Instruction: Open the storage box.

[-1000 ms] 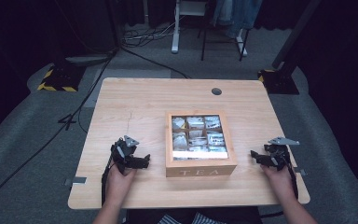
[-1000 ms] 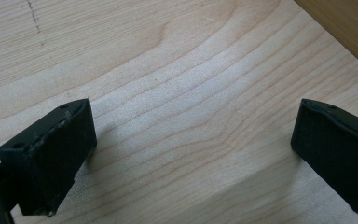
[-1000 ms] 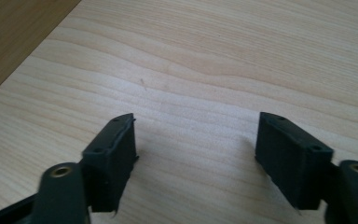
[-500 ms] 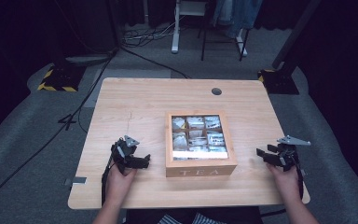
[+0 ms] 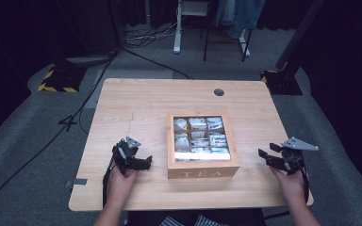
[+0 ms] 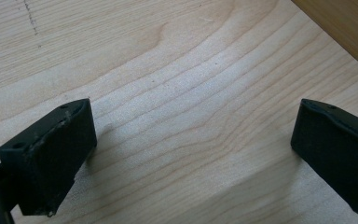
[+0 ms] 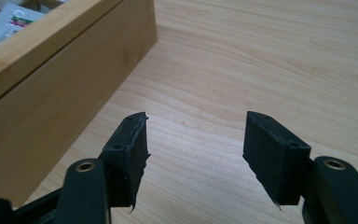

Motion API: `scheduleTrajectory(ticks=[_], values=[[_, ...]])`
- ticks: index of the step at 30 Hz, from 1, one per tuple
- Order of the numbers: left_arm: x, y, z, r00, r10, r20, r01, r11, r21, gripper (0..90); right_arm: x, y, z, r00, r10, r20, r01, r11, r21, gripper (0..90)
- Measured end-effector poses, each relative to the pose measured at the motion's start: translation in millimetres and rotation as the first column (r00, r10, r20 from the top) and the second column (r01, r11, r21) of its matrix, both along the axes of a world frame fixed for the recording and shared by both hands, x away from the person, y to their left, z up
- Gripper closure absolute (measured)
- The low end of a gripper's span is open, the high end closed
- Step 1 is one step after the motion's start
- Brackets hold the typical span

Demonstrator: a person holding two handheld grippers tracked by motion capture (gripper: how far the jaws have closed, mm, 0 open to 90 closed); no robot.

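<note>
A wooden tea box (image 5: 202,167) marked TEA stands mid-table, and its glass lid shows several compartments of tea bags (image 5: 200,136). To the box's left, my left gripper (image 5: 147,161) rests low over bare wood, jaws wide apart and empty. My right gripper (image 5: 267,152) is open to the right of the box, a short gap from its side. The left gripper view has its open gripper (image 6: 193,116) above wood grain, with the box corner (image 6: 349,28) at the upper right. In the right gripper view, the open gripper (image 7: 196,126) has the box wall (image 7: 51,79) at its left.
The light wooden table (image 5: 136,108) has a cable hole (image 5: 218,92) near its far edge. Bare tabletop lies behind the box and on both sides. Cables, a black-and-yellow base (image 5: 56,80) and stand legs (image 5: 176,28) are on the grey floor beyond.
My right gripper has shifted slightly to the right, away from the box. The left gripper and the box have stayed put.
</note>
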State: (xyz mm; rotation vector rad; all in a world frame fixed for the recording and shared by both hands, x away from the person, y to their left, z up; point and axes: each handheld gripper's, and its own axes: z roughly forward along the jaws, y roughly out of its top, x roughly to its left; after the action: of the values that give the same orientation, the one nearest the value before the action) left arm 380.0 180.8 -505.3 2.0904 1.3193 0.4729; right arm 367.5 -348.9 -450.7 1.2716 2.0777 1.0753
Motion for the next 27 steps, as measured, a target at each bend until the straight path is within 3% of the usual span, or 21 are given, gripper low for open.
scheduleTrajectory(ticks=[7,9,12,13,19,21,27], values=[[0.0,0.0,0.0,1.0000,0.000,0.000,0.000,1.0000,0.000,0.6,-4.5,12.9,7.5,0.9987,0.045,0.025,-0.046,0.9988,0.019,40.0],[0.0,0.1,0.0,1.0000,-0.001,0.000,0.001,1.0000,0.001,0.6,-10.4,19.6,14.1,0.9948,0.087,0.054,-0.088,0.9959,0.020,39.7],[0.0,0.0,0.0,1.0000,0.000,0.000,0.000,1.0000,0.000,0.6,-13.1,23.1,16.2,0.9916,0.114,0.061,-0.115,0.9933,0.013,39.7],[0.0,0.0,0.0,1.0000,0.000,0.000,0.000,1.0000,0.000,0.6,-16.7,27.7,18.2,0.9873,0.146,0.063,-0.147,0.9887,0.027,40.1],[0.0,0.0,0.0,1.0000,0.000,0.000,0.000,1.0000,0.000,0.6,-23.9,41.2,25.5,0.9765,0.198,0.085,-0.201,0.9791,0.031,39.6],[0.0,0.0,0.0,1.0000,0.000,0.000,0.000,1.0000,0.000,0.6,-27.9,50.2,29.4,0.9672,0.239,0.087,-0.243,0.9689,0.046,38.8],[0.0,0.0,0.0,1.0000,0.000,0.000,0.000,1.0000,0.000,0.6,-33.2,63.2,30.9,0.9530,0.292,0.082,-0.296,0.9542,0.044,36.0]])
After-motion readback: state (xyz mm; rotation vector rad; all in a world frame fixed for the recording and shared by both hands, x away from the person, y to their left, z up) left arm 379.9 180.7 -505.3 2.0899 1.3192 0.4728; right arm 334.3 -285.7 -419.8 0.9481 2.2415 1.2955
